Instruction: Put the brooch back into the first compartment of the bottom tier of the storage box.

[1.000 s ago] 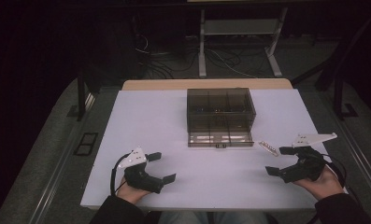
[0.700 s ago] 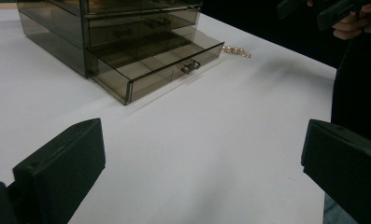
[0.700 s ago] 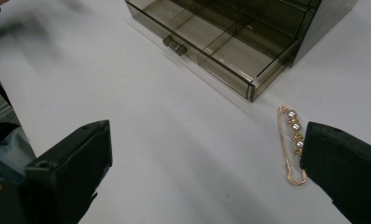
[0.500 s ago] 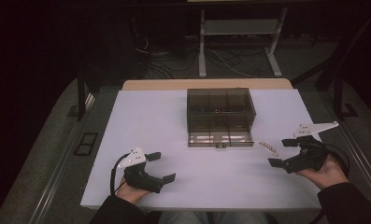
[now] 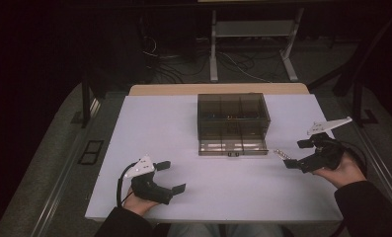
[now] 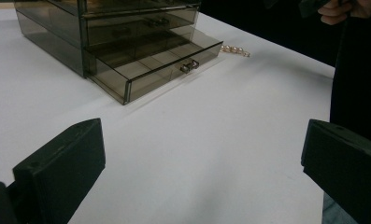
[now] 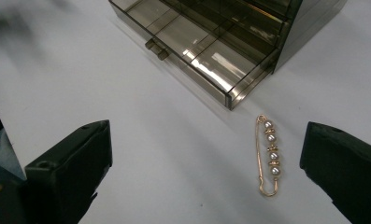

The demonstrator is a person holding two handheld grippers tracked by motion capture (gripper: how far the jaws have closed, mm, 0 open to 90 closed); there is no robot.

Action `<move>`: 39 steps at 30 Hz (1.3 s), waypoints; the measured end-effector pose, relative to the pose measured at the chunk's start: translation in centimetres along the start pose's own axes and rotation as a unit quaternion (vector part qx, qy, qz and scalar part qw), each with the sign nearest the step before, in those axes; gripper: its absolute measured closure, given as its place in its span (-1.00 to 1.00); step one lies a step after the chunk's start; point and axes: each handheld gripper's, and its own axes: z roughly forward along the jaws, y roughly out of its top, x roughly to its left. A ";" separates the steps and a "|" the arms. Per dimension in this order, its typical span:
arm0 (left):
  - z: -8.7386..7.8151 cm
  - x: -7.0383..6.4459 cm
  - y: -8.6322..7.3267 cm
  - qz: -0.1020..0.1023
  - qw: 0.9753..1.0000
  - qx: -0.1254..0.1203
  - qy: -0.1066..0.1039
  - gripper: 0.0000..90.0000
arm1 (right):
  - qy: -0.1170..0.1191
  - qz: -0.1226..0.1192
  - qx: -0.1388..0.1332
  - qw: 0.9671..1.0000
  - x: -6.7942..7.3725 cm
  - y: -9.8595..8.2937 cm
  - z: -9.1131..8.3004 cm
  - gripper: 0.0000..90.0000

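Right tongs (image 5: pixel 298 154) have slid toward the frame's right edge and now hover just right of the pearl pin (image 5: pixel 281 154), jaws wide apart. That pin lies flat on the white tabletop (image 5: pixel 164 123), centre-right of frame, just beside the smoky drawer box's (image 5: pixel 233 122) pulled-out bottom drawer. Left tongs (image 5: pixel 171 176) stay low at lower left, also spread.

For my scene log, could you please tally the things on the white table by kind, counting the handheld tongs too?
Smoky clear drawer box, bottom drawer pulled out: 1
Gold pin with pearls: 1
Black tongs, both open: 2, the left tongs and the right tongs
Total: 4
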 end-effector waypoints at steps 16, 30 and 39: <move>0.0 0.0 0.0 0.000 1.000 0.001 -0.002 -1.00 | 0.008 0.002 0.011 1.000 -1.4 0.4 1.3 -0.96; 0.1 0.0 0.0 0.003 1.000 0.002 -0.003 -1.00 | 0.010 0.006 0.022 1.000 -2.6 0.6 2.7 -0.96; 0.1 0.0 0.0 0.004 1.000 0.003 -0.003 -1.00 | 0.012 0.005 0.036 0.999 -3.2 0.7 3.8 -0.96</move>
